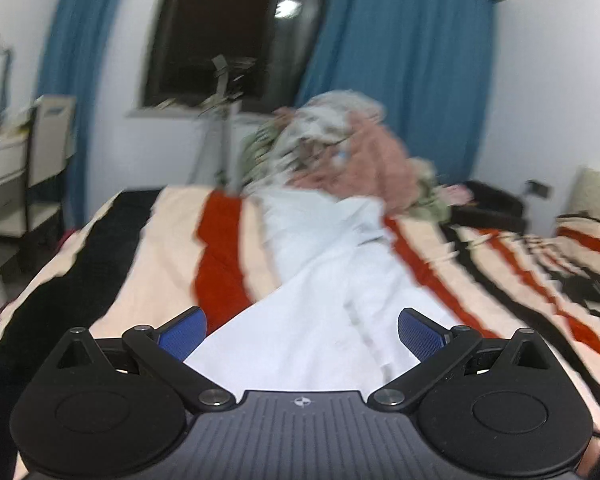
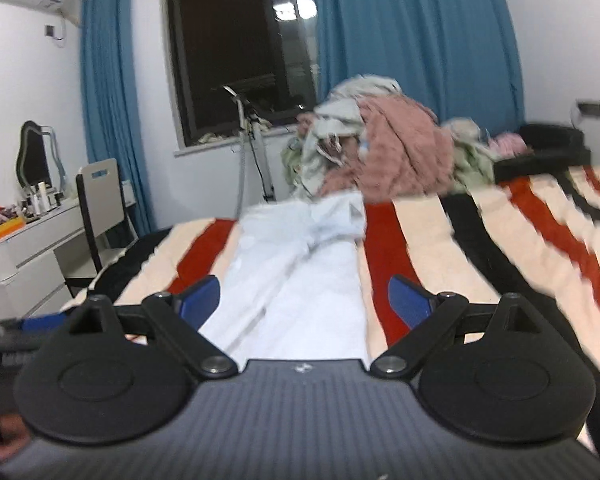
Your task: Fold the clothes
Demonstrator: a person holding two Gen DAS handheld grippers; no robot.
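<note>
White garment [image 1: 332,264], long and a bit crumpled, spread flat along the middle of the bed [image 1: 140,272], over the striped blanket [image 2: 500,240] of cream, red and black. Far end of the garment up against a big pile of clothes [image 2: 388,152] at the far edge of the bed, pink and pale green and white all mixed up. Near end down by the near edge of the bed, just under both pairs of tongs. Left tongs [image 1: 302,332] wide open above the near end of the garment, blue pads [image 1: 184,330] well apart, nothing pinched between them. Right tongs [image 2: 304,300] wide open too, above the same white cloth, blue pads [image 2: 408,300] well apart, holding nothing. Cannot tell if either pair touches the cloth below. Part of a hand [image 2: 4,436] at the low left corner of the right view. Behind the bed, a dark window [image 2: 240,48] with blue curtains [image 2: 416,40] on both sides. Off the left edge of the bed, a white dresser [image 2: 24,256] with small bottles and bits on top, and a chair [image 2: 100,196] pushed in beside it. Left view quite blurry, so small things there hard to make out.
</note>
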